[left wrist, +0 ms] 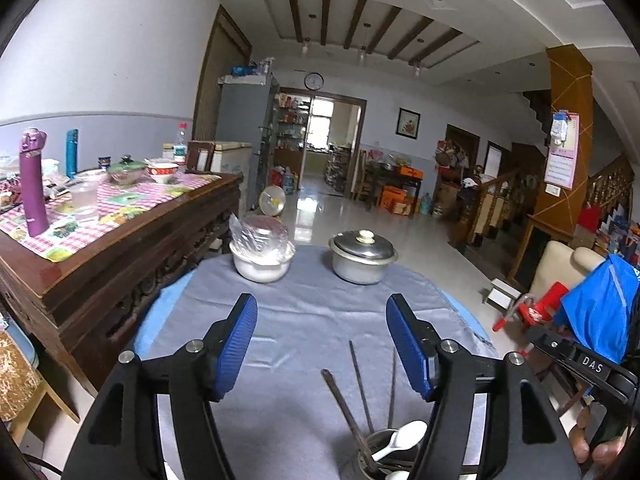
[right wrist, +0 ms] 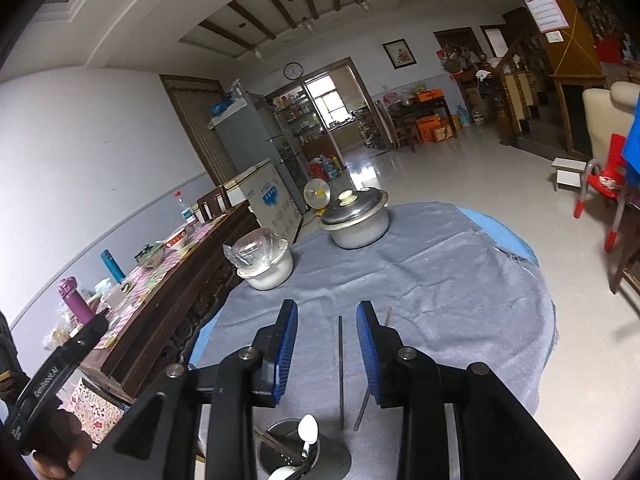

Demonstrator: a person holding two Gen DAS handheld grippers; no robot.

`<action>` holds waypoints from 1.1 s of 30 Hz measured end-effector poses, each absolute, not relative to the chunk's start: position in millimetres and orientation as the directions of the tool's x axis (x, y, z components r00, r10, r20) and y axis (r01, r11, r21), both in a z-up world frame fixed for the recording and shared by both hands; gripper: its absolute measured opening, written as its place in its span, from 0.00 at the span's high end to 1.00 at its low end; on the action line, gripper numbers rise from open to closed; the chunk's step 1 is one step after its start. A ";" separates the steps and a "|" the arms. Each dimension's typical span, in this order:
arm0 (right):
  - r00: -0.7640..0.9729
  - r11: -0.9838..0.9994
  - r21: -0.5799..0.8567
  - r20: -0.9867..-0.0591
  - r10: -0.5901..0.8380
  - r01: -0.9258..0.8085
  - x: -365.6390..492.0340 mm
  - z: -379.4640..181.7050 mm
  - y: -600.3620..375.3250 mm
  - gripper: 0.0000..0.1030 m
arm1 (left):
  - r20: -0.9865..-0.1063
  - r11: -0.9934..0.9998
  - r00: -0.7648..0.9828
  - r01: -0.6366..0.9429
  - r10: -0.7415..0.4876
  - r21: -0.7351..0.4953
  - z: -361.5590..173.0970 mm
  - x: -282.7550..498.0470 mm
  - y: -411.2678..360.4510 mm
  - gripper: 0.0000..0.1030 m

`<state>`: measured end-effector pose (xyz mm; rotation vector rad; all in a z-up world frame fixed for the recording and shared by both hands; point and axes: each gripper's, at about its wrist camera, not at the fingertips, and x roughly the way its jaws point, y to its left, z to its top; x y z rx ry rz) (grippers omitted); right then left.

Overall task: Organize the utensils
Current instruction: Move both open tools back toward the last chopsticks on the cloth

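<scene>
Holding both grippers over the near edge of the table [right wrist: 460,280], I am seeing the left gripper [left wrist: 322,344] with its jaws spread wide and nothing between them, and the right gripper [right wrist: 327,348] with its jaws also apart, narrower, framing a thin stick without touching it.

Below the jaws, at the near edge, I am looking at the holder [right wrist: 286,446], a small round metal cup with holes in its wall. Inside it I am counting one white spoon [left wrist: 402,438] lying across the rim, a second spoon [right wrist: 308,432] standing up in the right view, and several chopsticks [left wrist: 346,408]: three show as dark sticks in the left view, and in the right view two chopsticks seem to be lying on the cloth [right wrist: 420,264] just beyond the holder. Whether those two are resting in it, I cannot tell.

I am judging the chopsticks to be light, stiff, thin and apt to roll or slip, so I am planning to pinch one near its middle, across its length. The white spoon looks like ceramic or plastic: smooth, perhaps brittle, best taken by the handle. The holder looks light and tippable.

Further out, near the far edge, I am counting one lidded pot [left wrist: 362,256] and one white bowl [left wrist: 262,262] under plastic film.
</scene>
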<state>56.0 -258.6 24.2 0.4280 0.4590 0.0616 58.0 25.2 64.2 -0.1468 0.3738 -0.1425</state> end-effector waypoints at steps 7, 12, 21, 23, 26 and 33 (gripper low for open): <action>0.893 0.909 0.411 -0.432 0.128 0.069 59.2 21.1 -265.2 0.68 | -0.329 0.985 0.939 0.047 -0.100 -0.167 67.9 56.5 48.4 0.32; 0.886 0.910 0.407 -0.449 0.118 0.085 62.7 17.3 -267.3 0.68 | -0.326 0.986 0.945 -0.030 -0.024 -0.161 67.0 58.9 71.6 0.31; 0.868 0.909 0.403 -0.484 0.109 0.110 72.4 7.1 -272.1 0.68 | -0.354 0.969 0.928 -0.186 0.118 -0.165 52.9 65.3 122.6 0.30; 0.864 0.908 0.403 -0.492 0.109 0.115 74.8 3.5 -273.7 0.68 | -0.367 0.964 0.920 -0.209 0.136 -0.167 48.0 68.1 131.2 0.29; 0.856 0.907 0.402 -0.506 0.105 0.126 79.1 -2.2 -275.4 0.68 | -0.387 0.958 0.909 -0.234 0.156 -0.164 39.9 73.7 139.8 0.29; 0.834 0.902 0.403 -0.543 0.100 0.154 92.4 -16.8 -281.1 0.68 | -0.454 0.953 0.875 -0.262 0.169 -0.150 16.3 92.8 150.3 0.29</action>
